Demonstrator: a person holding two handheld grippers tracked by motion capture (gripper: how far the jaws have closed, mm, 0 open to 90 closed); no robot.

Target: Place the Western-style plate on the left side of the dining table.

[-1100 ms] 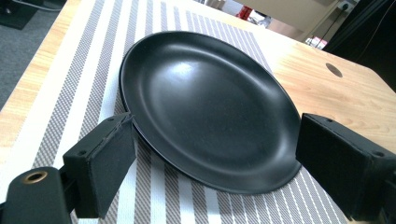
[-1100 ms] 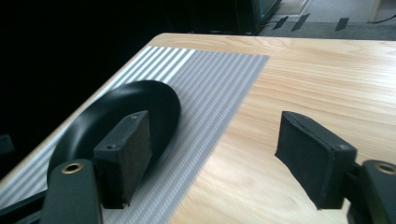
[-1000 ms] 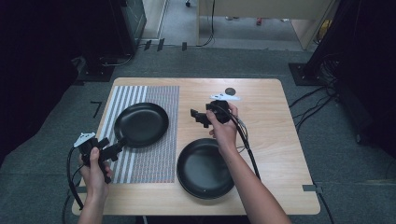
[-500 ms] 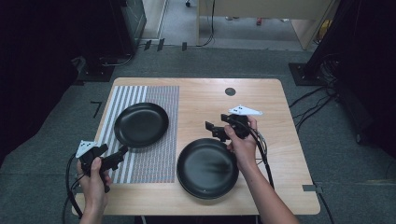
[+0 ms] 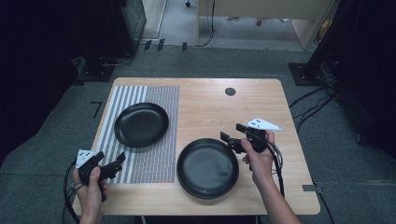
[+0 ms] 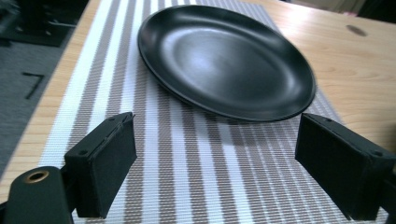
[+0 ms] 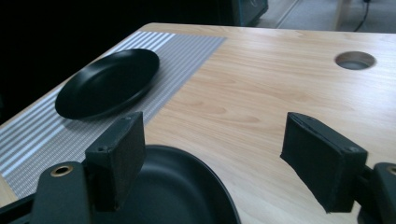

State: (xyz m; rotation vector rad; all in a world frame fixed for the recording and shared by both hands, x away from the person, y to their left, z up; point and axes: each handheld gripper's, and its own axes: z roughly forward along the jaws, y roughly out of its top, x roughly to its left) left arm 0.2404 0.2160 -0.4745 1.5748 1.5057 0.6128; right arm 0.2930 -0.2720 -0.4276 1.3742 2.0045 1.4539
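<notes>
- We find two black plates on the table (image 5: 280,196): one (image 5: 141,124) left of centre in the high view, resting on the striped placemat (image 5: 154,168); the other (image 5: 207,168) lower centre, on bare wood with its left rim just at the mat's right edge.
- Right gripper (image 5: 236,135), right of centre, hovers by the upper right rim of the lower plate; in the right gripper view the jaws stand wide apart, holding nothing, plate rim under the left jaw.
- Left gripper (image 5: 116,163), lower left, sits over the mat's near end, short of the mat plate (image 6: 224,60); jaws spread wide, empty.
- Our reading: one plate looks placed on the mat; neither plate is gripped now.
- What remains, we judge: closing on a rim and lifting, likely the lower plate's. Where it goes we cannot tell.
</notes>
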